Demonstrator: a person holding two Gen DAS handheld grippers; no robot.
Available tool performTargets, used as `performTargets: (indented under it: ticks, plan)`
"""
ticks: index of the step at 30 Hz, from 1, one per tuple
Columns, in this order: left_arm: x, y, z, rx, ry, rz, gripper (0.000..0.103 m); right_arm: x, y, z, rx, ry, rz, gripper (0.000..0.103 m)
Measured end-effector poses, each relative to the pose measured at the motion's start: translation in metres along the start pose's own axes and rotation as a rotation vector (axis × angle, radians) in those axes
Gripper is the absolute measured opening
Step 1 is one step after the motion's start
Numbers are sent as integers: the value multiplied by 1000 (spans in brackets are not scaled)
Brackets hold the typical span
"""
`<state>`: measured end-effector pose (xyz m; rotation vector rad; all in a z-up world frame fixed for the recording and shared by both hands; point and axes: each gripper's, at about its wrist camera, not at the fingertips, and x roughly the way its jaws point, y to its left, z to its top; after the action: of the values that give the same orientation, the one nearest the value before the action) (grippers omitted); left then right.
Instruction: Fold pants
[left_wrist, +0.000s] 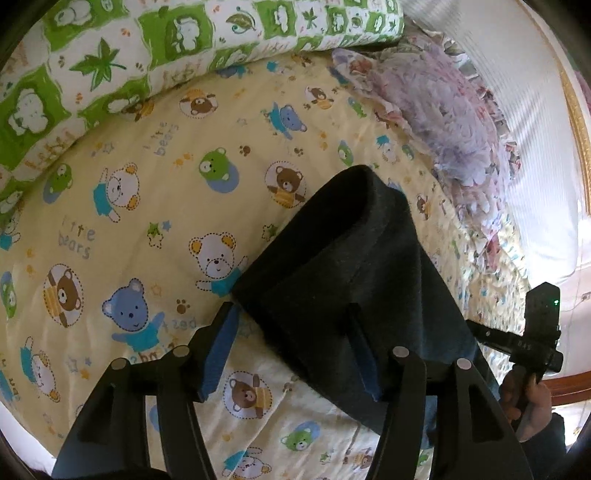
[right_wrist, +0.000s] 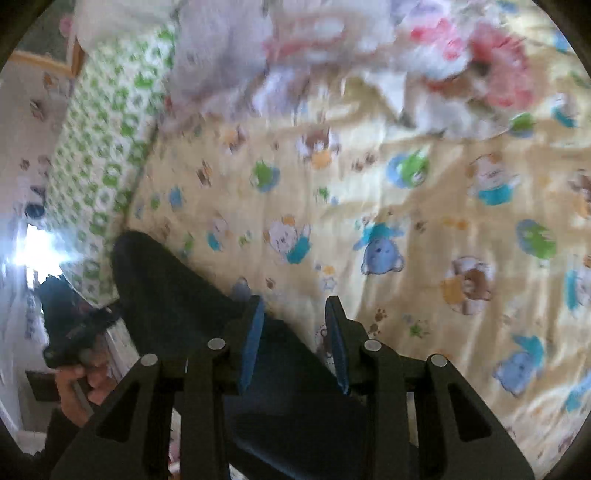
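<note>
While both tongs gape, folded pants (left_wrist: 343, 280) lie on bedsheet (left_wrist: 155, 229).

pants (left_wrist: 343, 280) | dark, folded into thick bundle | lying on bear-print bedsheet (left_wrist: 147, 206)

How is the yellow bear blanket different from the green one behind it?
The yellow bear blanket lies flat, spread out under the black pants; the green blanket is bunched into a thick roll behind it. The yellow one shows bears in many colours with the words "little bears"; the green one shows white bears and leaves in green squares. Both are printed with cartoon bears.
</note>
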<state>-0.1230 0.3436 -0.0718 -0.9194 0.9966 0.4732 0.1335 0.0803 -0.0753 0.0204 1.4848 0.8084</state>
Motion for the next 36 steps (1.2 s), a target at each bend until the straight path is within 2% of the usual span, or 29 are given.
performTargets:
  ticks: [3, 5, 6, 7, 8, 10, 12, 13, 15, 18, 21, 23, 24, 25, 26, 31, 33, 35, 36]
  plan:
    - [3, -3, 0, 5, 8, 0, 63, 9, 7, -11, -33, 50, 48, 36]
    - [8, -9, 1, 17, 13, -4, 64, 12, 12, -20, -75, 68, 49, 35]
    - [10, -13, 1, 27, 12, -2, 65, 14, 16, -25, -100, 71, 49, 34]
    - [11, -16, 2, 38, 6, 5, 64, 15, 19, -27, -116, 67, 42, 28]
    - [11, -19, 2, 45, -6, 12, 61, 12, 24, -29, -143, 46, 21, 24]
    - [6, -19, 3, 31, -41, 3, 40, 4, 29, -30, -164, 1, -1, 19]
    - [-3, -15, 3, 1, -72, -53, 28, -9, 34, -27, -186, -55, -18, 17]
    - [-8, -14, 4, -6, -84, -77, 25, -17, 36, -25, -201, -85, -17, 10]
    - [-20, -17, 3, 21, -111, -99, 24, -32, 42, -18, -221, -152, -20, 9]
    - [-20, -21, 1, 91, -112, -62, 22, -30, 48, -7, -250, -165, -53, 9]
    - [-4, -13, -2, 120, -78, -16, 24, -5, 36, -6, -245, -121, -95, 8]
    - [0, -4, -3, 108, -49, -12, 33, 10, 23, -5, -181, -89, -84, 9]
    - [-6, -2, -2, 101, -52, -25, 39, 10, 22, -5, -153, -101, -73, 10]
    - [-11, -1, -1, 101, -60, -15, 46, 5, 21, -5, -125, -129, -75, 15]
    - [-15, -2, 0, 110, -71, -5, 46, 1, 20, -5, -114, -139, -78, 22]
    - [-47, -23, 9, 210, -145, 72, 48, -37, 17, -18, -87, -224, -47, 25]
    - [-58, -32, 13, 227, -175, 65, 51, -53, 14, -28, -67, -254, -34, 25]
    - [-67, -48, 16, 255, -188, 29, 52, -71, 8, -44, -44, -290, -20, 26]
    - [-67, -57, 16, 271, -183, 12, 56, -78, 6, -51, -32, -304, -17, 26]
